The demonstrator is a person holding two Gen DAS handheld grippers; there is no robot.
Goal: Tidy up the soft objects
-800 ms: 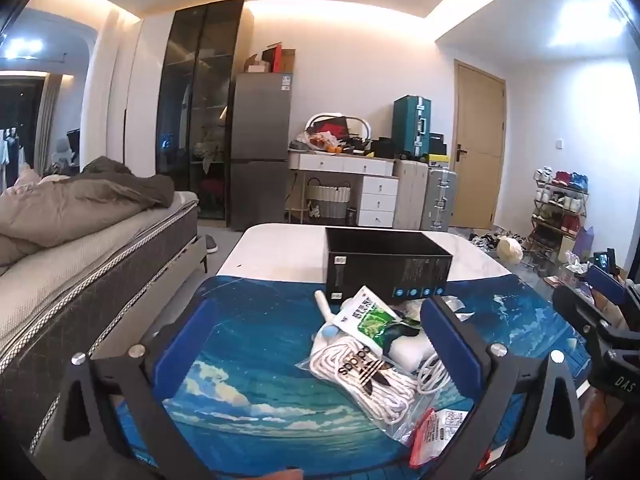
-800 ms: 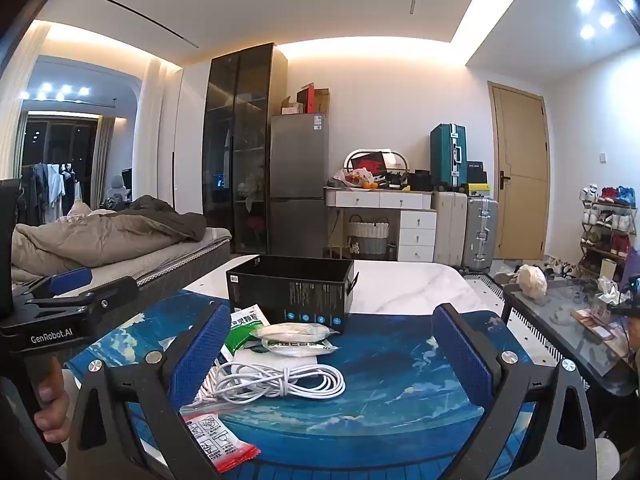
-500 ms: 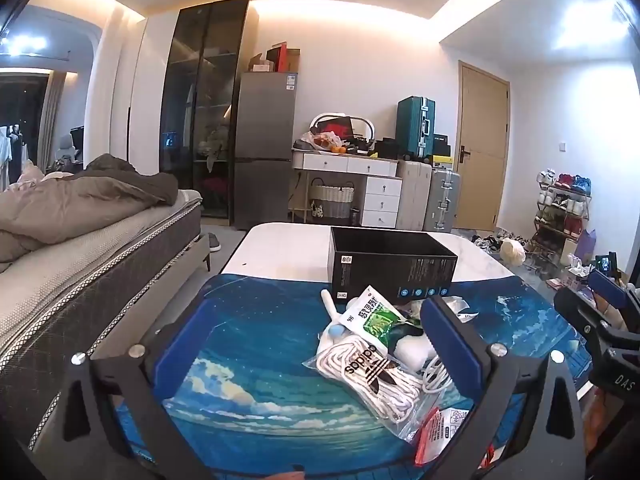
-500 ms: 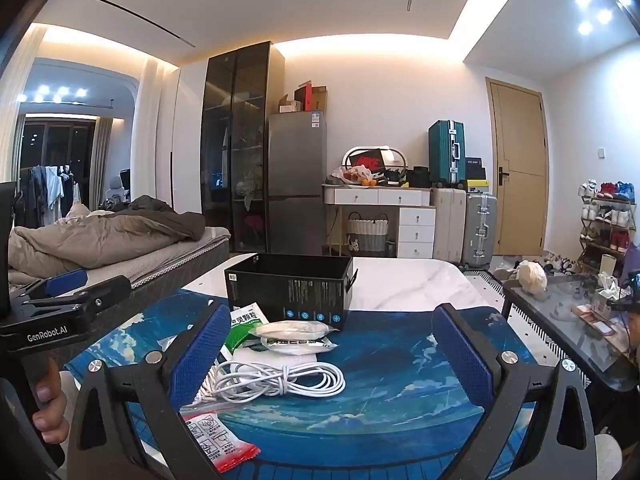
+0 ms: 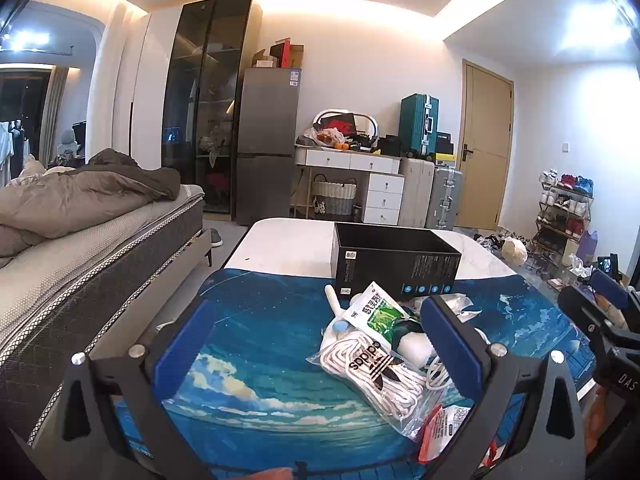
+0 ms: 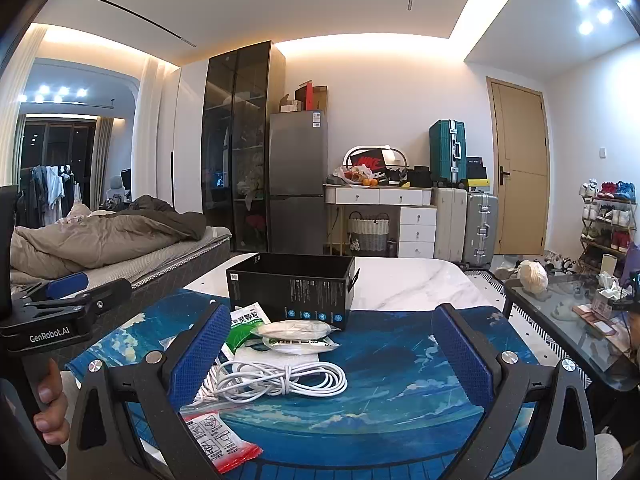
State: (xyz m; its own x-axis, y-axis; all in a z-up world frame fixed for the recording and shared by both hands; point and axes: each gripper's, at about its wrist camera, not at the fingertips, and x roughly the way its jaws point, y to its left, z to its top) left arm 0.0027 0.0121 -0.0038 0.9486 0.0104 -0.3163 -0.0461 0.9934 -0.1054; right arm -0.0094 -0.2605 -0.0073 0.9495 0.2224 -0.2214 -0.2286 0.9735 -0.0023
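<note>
A pile of soft items lies on the blue mat [image 5: 260, 344] in front of an open black box [image 5: 394, 262]. It holds a clear bag of white laces [image 5: 380, 376], a green-and-white packet [image 5: 376, 312], a coiled white cable [image 6: 280, 378], sealed clear pouches [image 6: 296, 334] and a red-edged packet [image 6: 218, 438]. My left gripper [image 5: 316, 348] is open and empty, just left of the pile. My right gripper [image 6: 332, 348] is open and empty, with the cable between its fingers' lines. The box [image 6: 292, 286] looks empty.
The mat covers the near part of a white marble table [image 6: 404, 280]. A bed [image 5: 80, 232] stands to the left. A glass side table [image 6: 568, 320] with clutter is at the right. A fridge [image 5: 266, 144], desk and suitcases line the far wall.
Both grippers have tilted down and drifted slightly, so the table scene sits a little higher in each view. Nothing on the table has moved.
</note>
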